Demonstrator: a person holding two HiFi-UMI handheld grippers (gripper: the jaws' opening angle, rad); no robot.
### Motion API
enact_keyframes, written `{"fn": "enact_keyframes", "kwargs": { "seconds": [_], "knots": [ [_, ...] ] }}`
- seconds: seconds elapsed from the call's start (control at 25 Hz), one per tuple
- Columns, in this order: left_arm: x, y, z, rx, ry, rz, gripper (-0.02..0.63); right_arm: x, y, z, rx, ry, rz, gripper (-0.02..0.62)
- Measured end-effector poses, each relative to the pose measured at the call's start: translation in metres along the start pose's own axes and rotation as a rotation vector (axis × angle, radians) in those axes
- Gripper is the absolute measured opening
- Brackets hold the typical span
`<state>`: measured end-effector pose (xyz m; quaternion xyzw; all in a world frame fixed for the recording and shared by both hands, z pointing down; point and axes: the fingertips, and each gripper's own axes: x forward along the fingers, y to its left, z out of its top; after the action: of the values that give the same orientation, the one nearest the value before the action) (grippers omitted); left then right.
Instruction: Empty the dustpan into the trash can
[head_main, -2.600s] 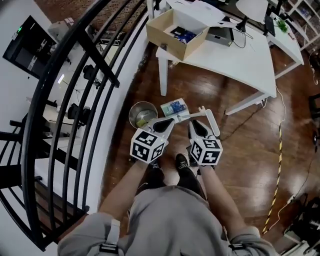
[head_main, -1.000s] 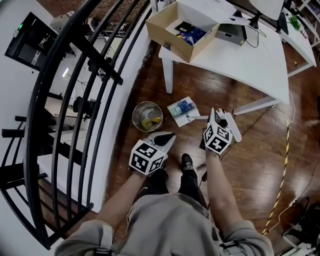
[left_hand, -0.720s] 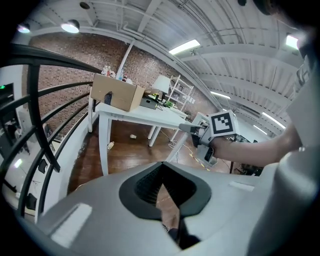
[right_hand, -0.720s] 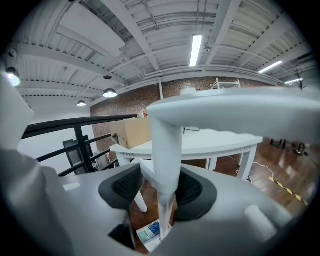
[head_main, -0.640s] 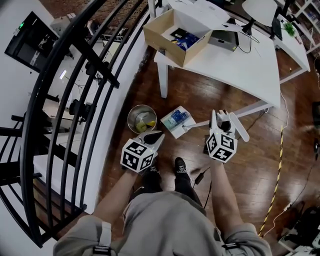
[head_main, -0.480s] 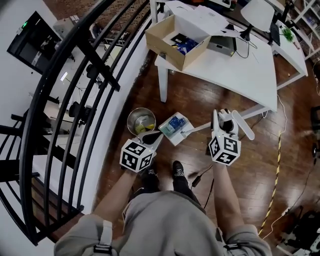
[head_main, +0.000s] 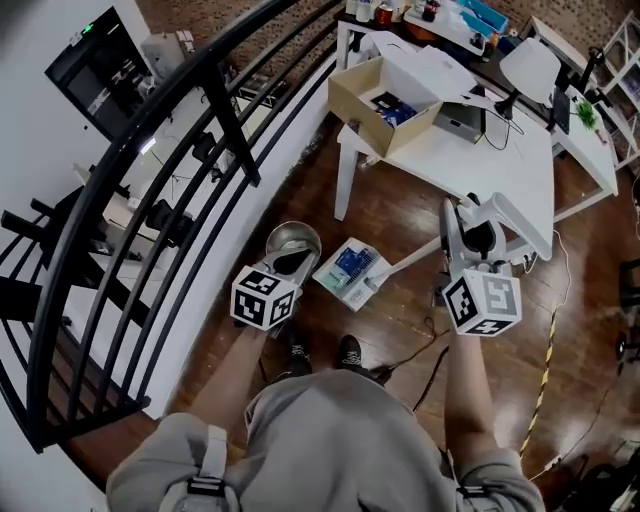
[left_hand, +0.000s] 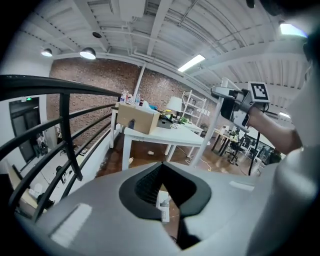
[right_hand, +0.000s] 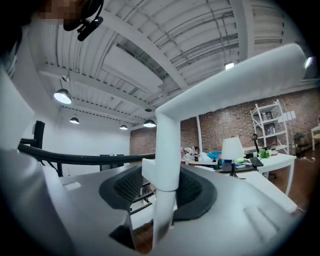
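White dustpan (head_main: 348, 272) sits just right of the can (head_main: 283, 236), its handle (head_main: 410, 263) slanting away to the right gripper (head_main: 468, 225). The left gripper (head_main: 292, 262) is nearer the can.

Left gripper view: jaws together, empty.

Right gripper view: jaws clamp the handle.

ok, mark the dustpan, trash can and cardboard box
dustpan (head_main: 335, 288): head view, pan's near rim.
trash can (head_main: 298, 225): head view, far rim.
cardboard box (head_main: 358, 122): head view, side wall.

Ceiling lamps (right_hand: 62, 96) give even light; edges bow strongly and corners go dark.
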<state>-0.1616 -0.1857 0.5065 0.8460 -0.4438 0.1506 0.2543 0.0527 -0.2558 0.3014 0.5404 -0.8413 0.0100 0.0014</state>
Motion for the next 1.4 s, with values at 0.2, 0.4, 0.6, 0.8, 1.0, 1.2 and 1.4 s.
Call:
{"fn": "enact_keyframes", "kwargs": {
  "seconds": [0.2,0.4,0.6,0.8,1.0,1.2,1.4],
  "knots": [
    [-0.030,0.031,0.005,-0.022,-0.040,0.075,0.006,0.018,0.040,0.029,-0.001,-0.046,0.096,0.164],
    [-0.053,0.052,0.001,-0.046,-0.067,0.122,0.006,0.040,0.074,0.036,-0.002,-0.064,0.156,0.163],
    [-0.077,0.078,-0.007,-0.077,-0.079,0.162,0.006,0.064,0.113,0.021,-0.004,-0.035,0.207,0.163],
    [-0.096,0.104,-0.018,-0.103,-0.074,0.184,0.006,0.088,0.142,-0.008,0.003,0.033,0.227,0.161],
    [-0.106,0.121,-0.021,-0.109,-0.081,0.165,0.006,0.111,0.172,-0.009,-0.037,0.040,0.240,0.161],
    [-0.113,0.132,-0.009,-0.086,-0.101,0.140,0.006,0.145,0.208,-0.007,-0.076,0.035,0.260,0.161],
    [-0.112,0.151,0.012,-0.092,-0.136,0.151,0.006,0.186,0.239,-0.004,-0.092,0.034,0.312,0.153]
  ]
}}
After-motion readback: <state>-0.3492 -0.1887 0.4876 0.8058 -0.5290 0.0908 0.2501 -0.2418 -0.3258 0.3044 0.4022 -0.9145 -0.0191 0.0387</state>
